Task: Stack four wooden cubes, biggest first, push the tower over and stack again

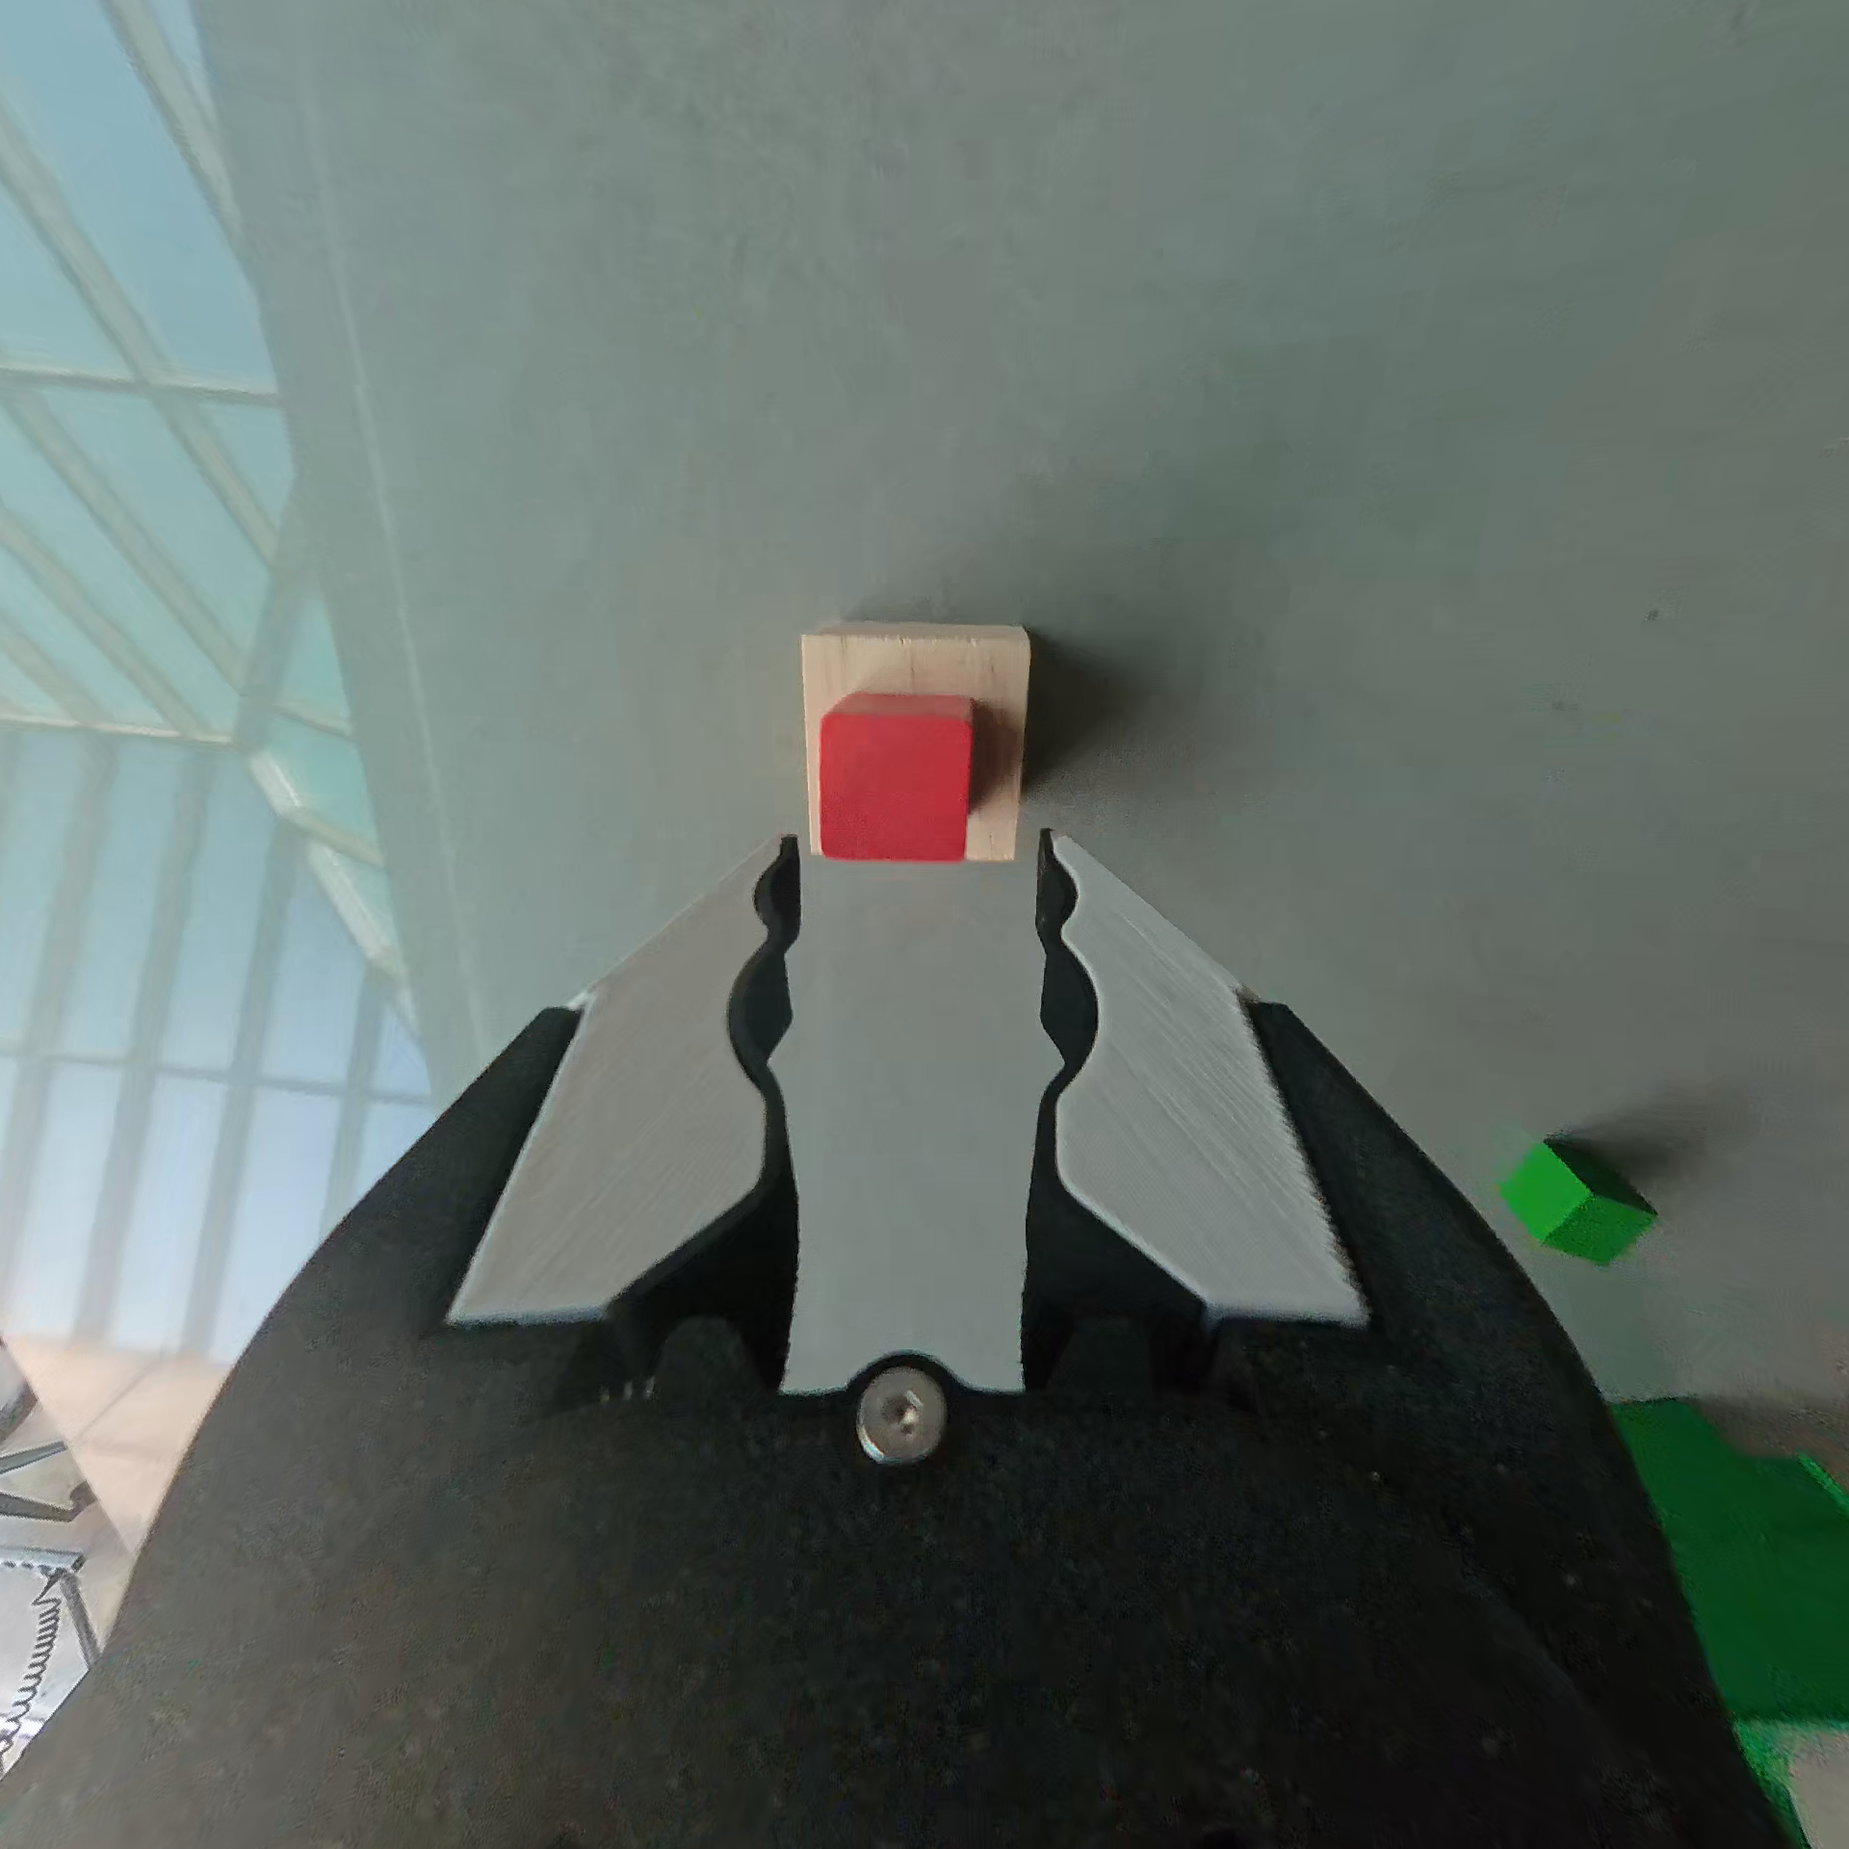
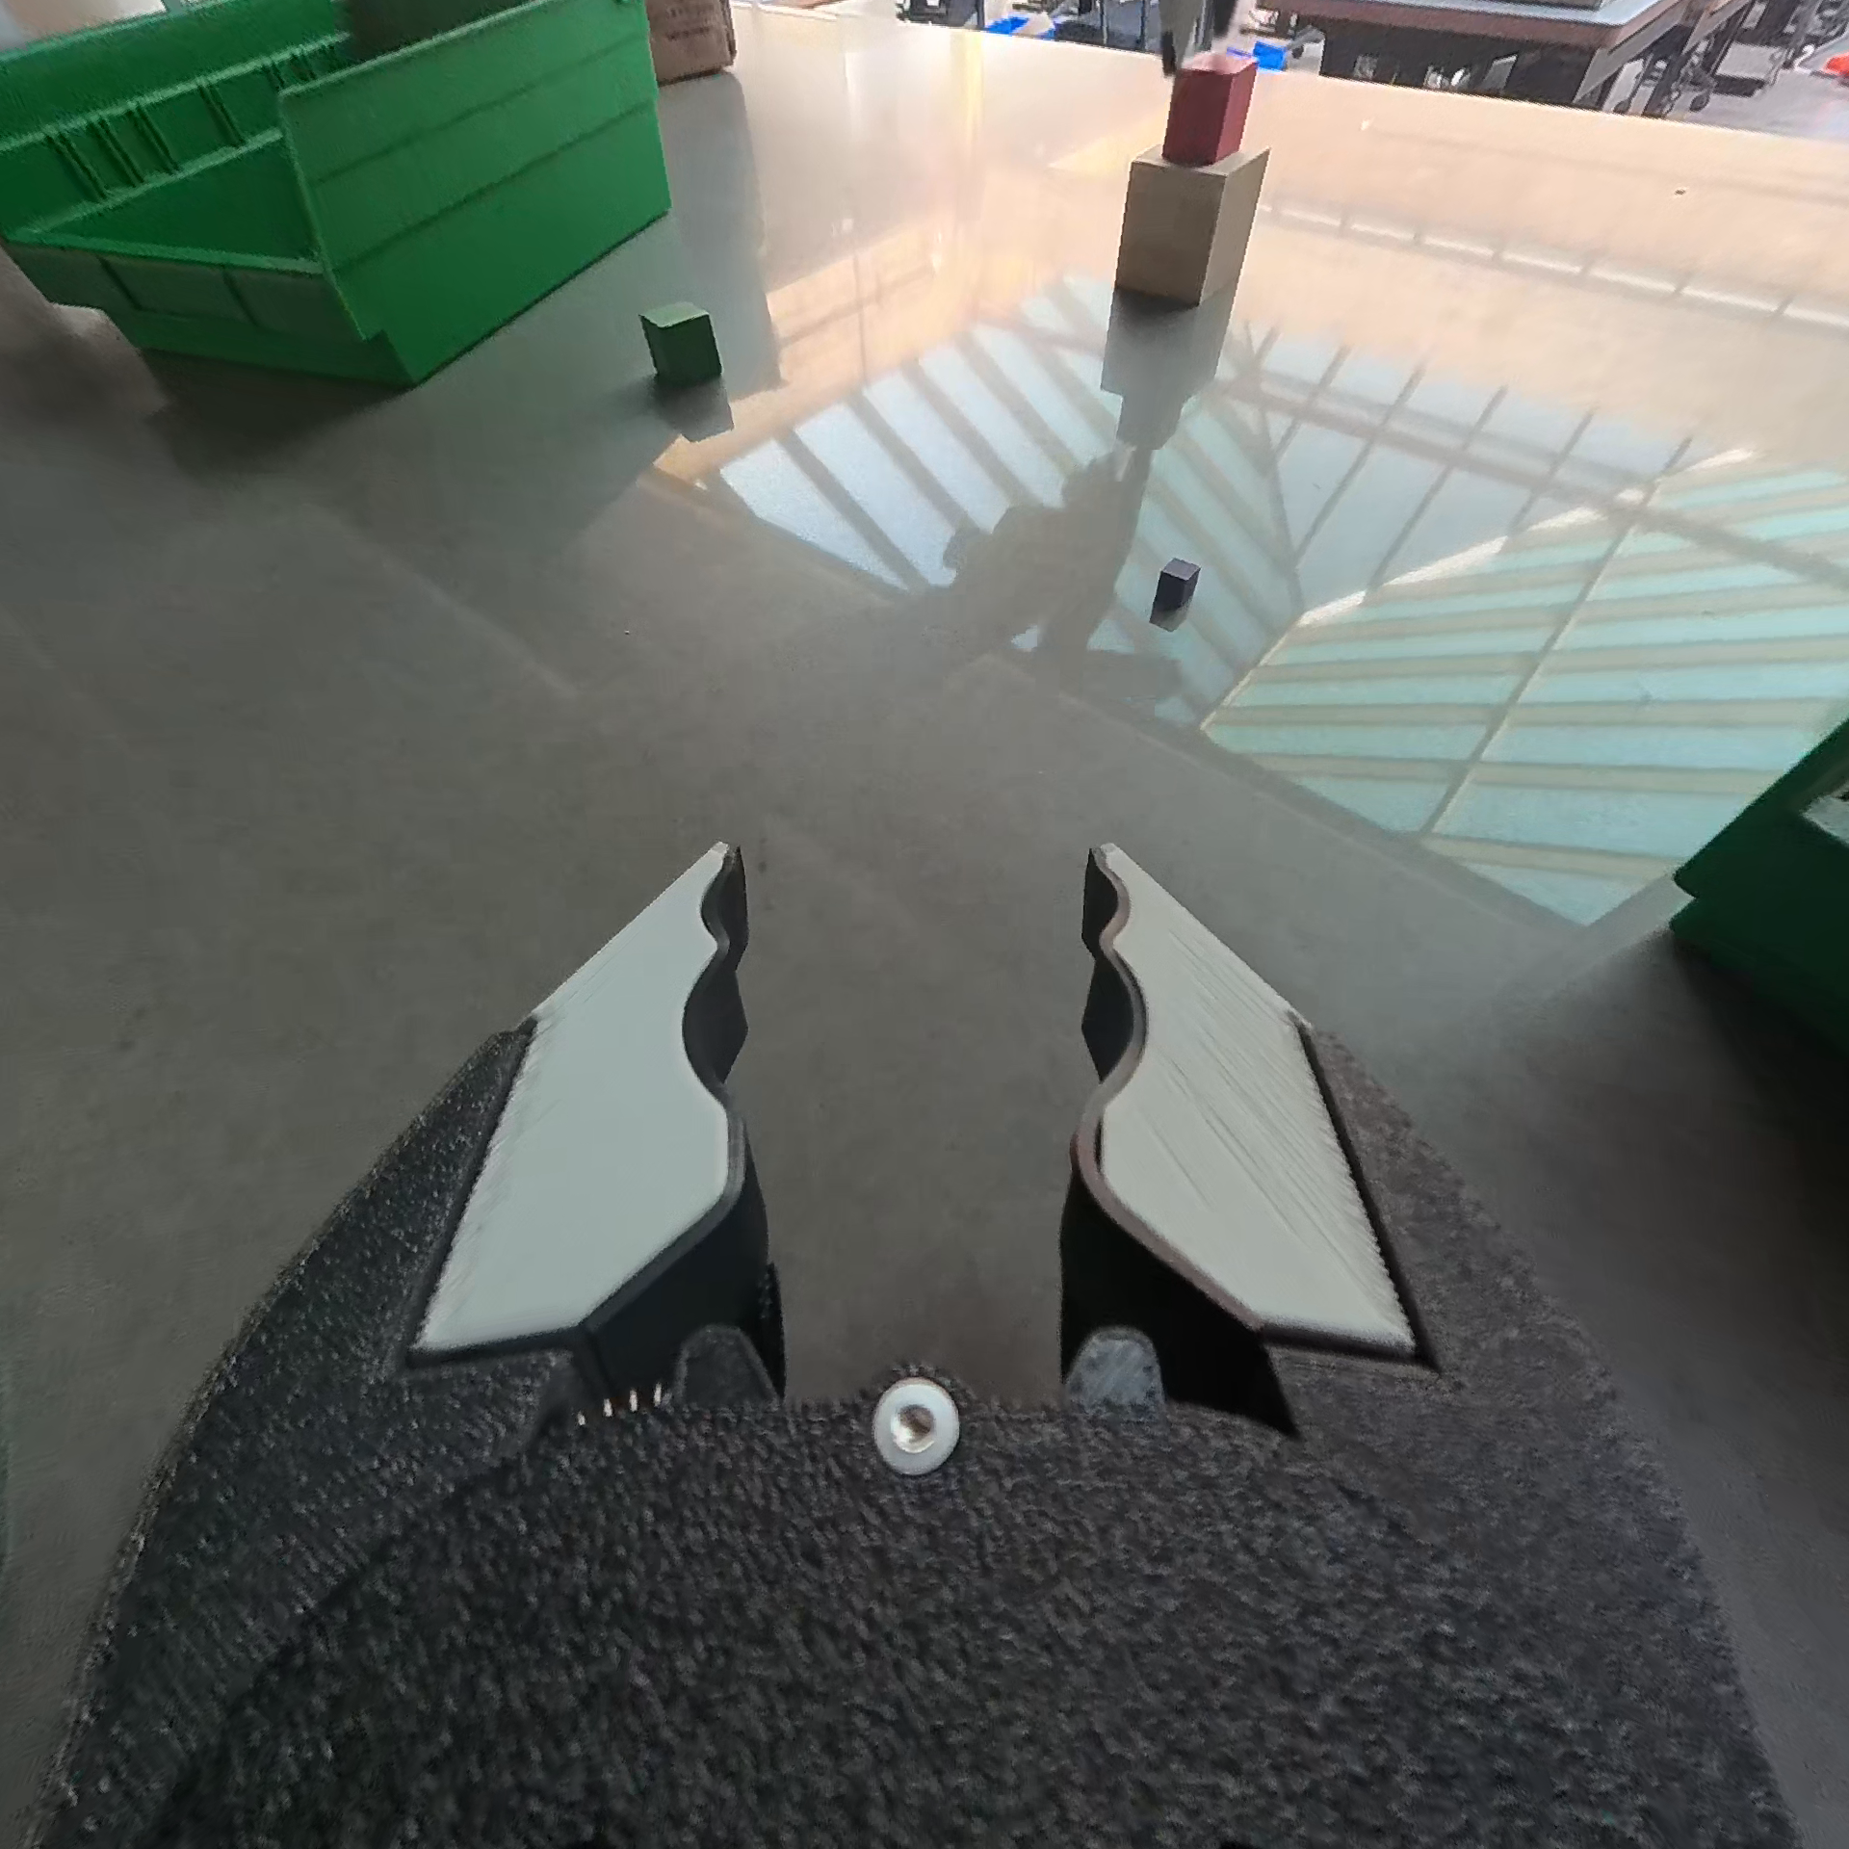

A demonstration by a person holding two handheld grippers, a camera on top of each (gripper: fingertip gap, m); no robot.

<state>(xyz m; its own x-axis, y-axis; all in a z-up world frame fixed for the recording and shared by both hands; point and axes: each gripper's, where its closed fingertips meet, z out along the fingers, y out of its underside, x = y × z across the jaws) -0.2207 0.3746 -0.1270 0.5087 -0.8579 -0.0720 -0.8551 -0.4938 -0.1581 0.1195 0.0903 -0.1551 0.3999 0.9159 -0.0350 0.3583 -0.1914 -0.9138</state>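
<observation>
In the left wrist view a red cube (image 1: 893,788) rests on a larger pale wooden block (image 1: 991,700) on the grey table. My left gripper (image 1: 918,850) is open and empty, looking down with its fingertips just short of the stack. In the right wrist view my right gripper (image 2: 912,870) is open and empty, low over the bare table. The same stack stands far ahead, the red cube (image 2: 1209,108) on the wooden block (image 2: 1186,225). A small green cube (image 2: 681,341) sits at the far left and a small dark cube (image 2: 1174,585) lies mid-table.
A green plastic bin (image 2: 330,180) stands at the far left of the right wrist view. Another green bin's corner (image 2: 1771,900) shows at the right edge. In the left wrist view a green cube (image 1: 1576,1209) and a green bin edge (image 1: 1761,1561) lie at the right. The glossy table reflects windows. The left gripper's tips are roughly 45 cm from the right gripper's. The right gripper is farther from the larger pale wooden block (image 1: 991,700), some 40 cm, than the left, some 4 cm. It turns up in the right wrist view (image 2: 1206,169) as well. The small green cube (image 2: 681,341) is closer to my left gripper, around 25 cm from its tips; the right tips are 35 cm off.
</observation>
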